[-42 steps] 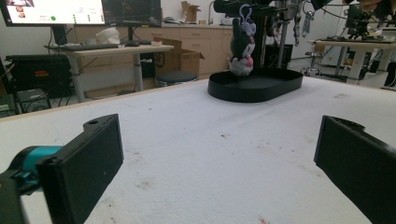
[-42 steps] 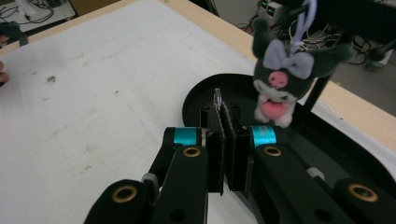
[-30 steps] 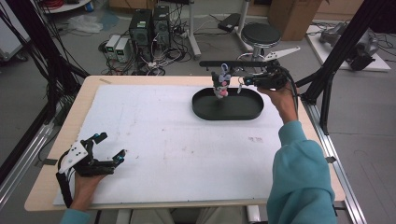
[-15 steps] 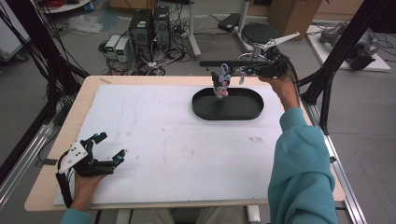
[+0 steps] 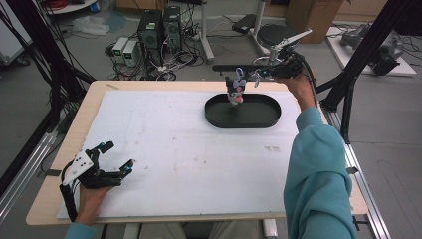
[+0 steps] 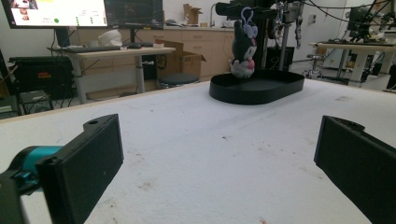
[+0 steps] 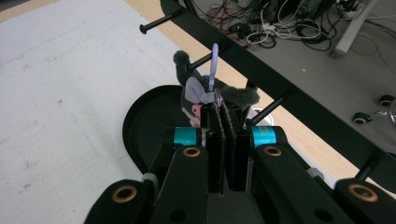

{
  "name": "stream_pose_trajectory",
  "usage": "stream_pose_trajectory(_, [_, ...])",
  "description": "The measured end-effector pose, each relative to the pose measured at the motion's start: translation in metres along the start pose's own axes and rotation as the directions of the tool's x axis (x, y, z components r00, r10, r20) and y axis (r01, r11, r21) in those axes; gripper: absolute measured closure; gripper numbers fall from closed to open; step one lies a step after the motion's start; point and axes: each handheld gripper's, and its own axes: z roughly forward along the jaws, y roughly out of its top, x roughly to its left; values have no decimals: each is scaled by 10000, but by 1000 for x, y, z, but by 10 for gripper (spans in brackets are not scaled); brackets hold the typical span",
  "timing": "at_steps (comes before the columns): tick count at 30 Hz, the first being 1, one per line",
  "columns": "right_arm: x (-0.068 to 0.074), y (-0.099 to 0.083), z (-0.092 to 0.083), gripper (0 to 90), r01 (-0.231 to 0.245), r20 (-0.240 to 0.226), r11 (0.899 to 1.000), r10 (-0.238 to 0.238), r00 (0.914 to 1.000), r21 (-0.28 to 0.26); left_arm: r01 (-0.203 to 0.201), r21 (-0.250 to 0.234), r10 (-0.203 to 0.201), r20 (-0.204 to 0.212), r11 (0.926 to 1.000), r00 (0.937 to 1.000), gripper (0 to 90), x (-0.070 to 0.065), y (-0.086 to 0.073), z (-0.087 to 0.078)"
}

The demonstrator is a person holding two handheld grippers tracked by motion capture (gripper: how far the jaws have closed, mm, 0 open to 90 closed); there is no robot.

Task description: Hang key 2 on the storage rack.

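High view: right claw clamped on plush keychain, raised since a second ago above tray toward rack pegs | left claw apart, resting on tabletop.

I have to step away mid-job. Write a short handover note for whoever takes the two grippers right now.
Right gripper: shut on the plush keychain, gripped near its ring, with the lilac loop sticking up past the jaws. It holds the plush above the far end of the black tray, close to the pegs of the black rack.
Left gripper: open, holding nothing, resting near the table's near left corner.
Done: plush picked up.
Left, likely: slip the loop over a peg, here the one nearest it, then release. The loop is not yet on any peg.
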Motion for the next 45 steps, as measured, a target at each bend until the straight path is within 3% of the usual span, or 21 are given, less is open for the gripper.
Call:
stream_pose_trajectory(19, [-12, -4, 12, 890, 340, 312, 9985, -354, 9989, 438, -22, 6, 22, -5, 10000, 10000, 17, 0, 0, 0])
stream_pose_trajectory(23, [-11, -5, 12, 890, 115, 311, 9980, -134, 9994, 614, -17, 5, 17, -9, 10000, 10000, 17, 0, 0, 0])
stream_pose_trajectory(26, [-14, -6, 13, 889, 248, 382, 9984, -268, 9989, 512, -8, 2, 8, -5, 10000, 10000, 17, 0, 0, 0])
stream_pose_trajectory(37, [-19, -8, 16, 889, 42, 416, 9984, -65, 9991, 557, -1, -6, 1, -1, 10000, 10000, 17, 0, 0, 0])
stream_pose_trajectory(45, [-21, -8, 18, 890, 298, 620, 9984, -328, 9975, 484, -22, 0, 22, 11, 10000, 10000, 17, 0, 0, 0])
